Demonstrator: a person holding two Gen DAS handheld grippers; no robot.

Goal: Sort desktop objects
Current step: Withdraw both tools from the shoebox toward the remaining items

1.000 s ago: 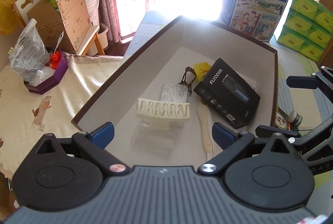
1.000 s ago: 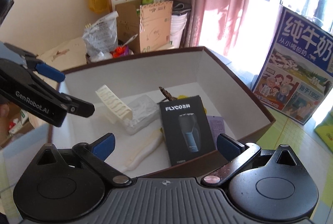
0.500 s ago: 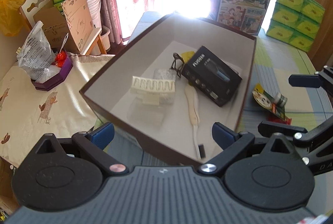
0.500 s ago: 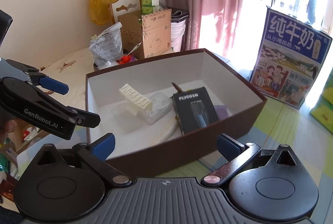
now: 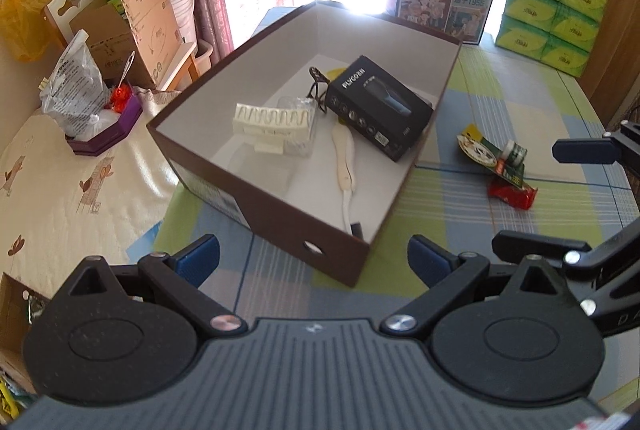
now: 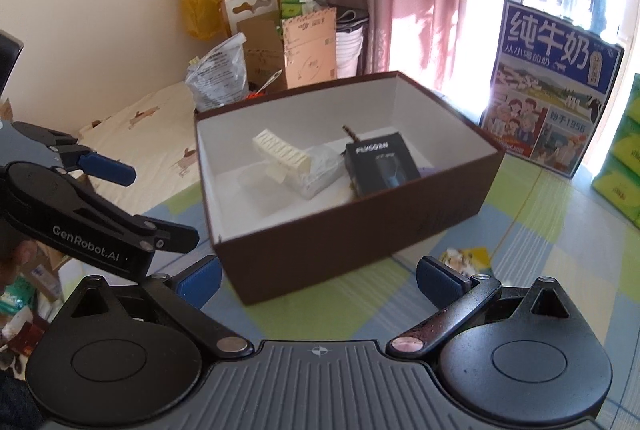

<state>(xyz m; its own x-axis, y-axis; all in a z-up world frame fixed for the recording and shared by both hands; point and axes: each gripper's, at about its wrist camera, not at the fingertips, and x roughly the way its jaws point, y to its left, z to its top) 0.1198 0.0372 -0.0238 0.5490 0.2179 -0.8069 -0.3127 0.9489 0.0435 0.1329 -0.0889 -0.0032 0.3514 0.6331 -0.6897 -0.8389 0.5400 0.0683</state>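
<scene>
box (image 5: pixel 280 218): we see it brown, open, on the surface
black carton (image 5: pixel 376 108): flat inside box
comb (image 5: pixel 274 118): white, inside
packets (image 5: pixel 498 166): on the surface beside box

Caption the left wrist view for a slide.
Open left gripper faces brown box holding black shaver box; snack packets lie outside.
</scene>
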